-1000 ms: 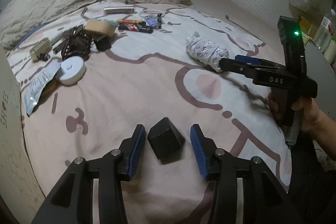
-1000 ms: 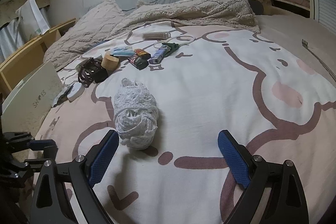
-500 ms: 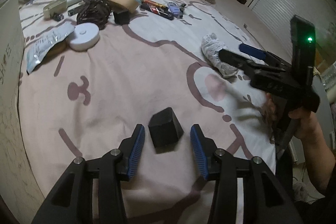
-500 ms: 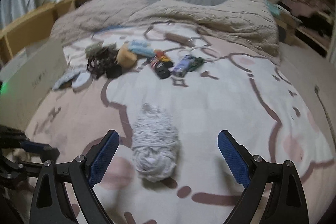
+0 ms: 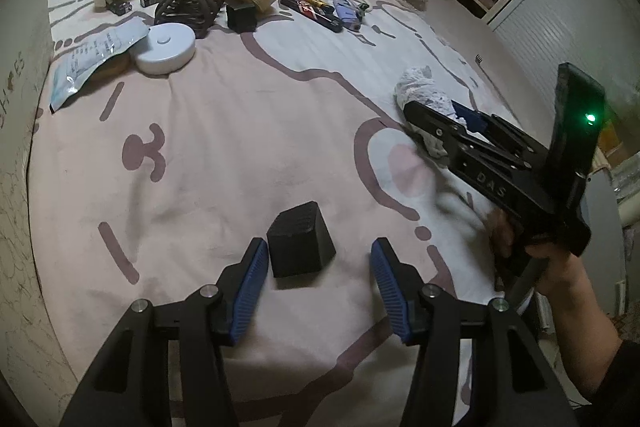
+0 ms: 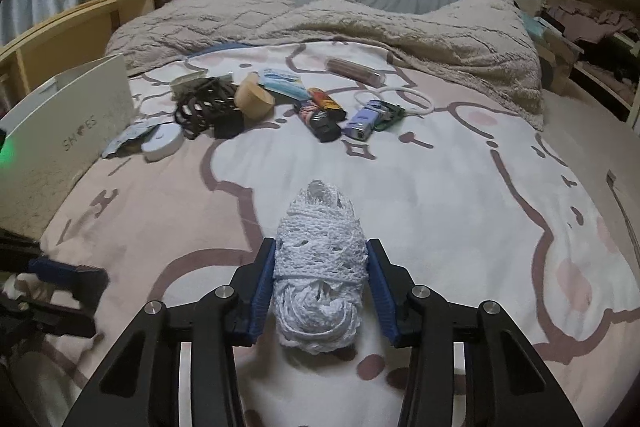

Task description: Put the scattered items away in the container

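On the bed (image 6: 460,163), the right tool (image 6: 320,281) is closing with both pads against the white knitted bundle (image 6: 320,267); the soft yarn may compress and slip free during the lift toward the white container (image 6: 68,131). The left tool (image 5: 318,277) is closing narrowly around the black block (image 5: 300,245), touching one side only, so the block may be pushed aside rather than clamped.

Bed (image 6: 460,187) carries black block (image 5: 300,245), yarn bundle (image 6: 320,267).

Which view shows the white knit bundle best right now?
The right wrist view: the bundle sits dead centre and whole, between the closing right gripper's blue pads, which touch its sides. The left wrist view shows only its far end; the right gripper's fingers cover the rest.
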Motion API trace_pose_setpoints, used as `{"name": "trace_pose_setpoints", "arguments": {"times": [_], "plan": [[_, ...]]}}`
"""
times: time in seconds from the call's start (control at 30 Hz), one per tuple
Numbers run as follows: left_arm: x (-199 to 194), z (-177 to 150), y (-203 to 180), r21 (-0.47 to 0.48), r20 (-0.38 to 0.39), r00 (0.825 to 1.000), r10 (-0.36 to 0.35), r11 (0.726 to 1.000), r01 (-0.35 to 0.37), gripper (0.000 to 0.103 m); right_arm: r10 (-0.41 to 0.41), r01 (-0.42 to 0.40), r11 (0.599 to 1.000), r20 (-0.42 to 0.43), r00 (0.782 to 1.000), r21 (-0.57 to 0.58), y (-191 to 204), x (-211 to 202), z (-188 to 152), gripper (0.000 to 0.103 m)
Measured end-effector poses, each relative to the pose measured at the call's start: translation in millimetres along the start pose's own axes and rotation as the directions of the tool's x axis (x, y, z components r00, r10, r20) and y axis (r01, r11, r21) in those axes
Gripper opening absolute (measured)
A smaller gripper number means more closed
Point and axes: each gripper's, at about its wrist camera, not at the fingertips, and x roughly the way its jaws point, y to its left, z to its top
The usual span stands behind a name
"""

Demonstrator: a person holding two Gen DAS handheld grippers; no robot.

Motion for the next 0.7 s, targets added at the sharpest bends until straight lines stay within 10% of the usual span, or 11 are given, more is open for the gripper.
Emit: {"name": "trace_pose_setpoints", "arguments": {"times": [0.13, 0.7], "plan": [[1, 4, 6, -0.026, 0.005, 1.000, 0.021, 0.999, -0.021, 0.034, 0.038, -0.037, 0.999, 0.020, 0.999, -0.023, 6, -3, -3, 0.045], [-16, 22, -5, 0.046, 0.067, 0.997, 0.047, 0.998, -0.050, 0.033, 0.013, -0.013, 1.000, 0.001, 1.000, -0.002, 7, -9, 0, 0.044]]}}
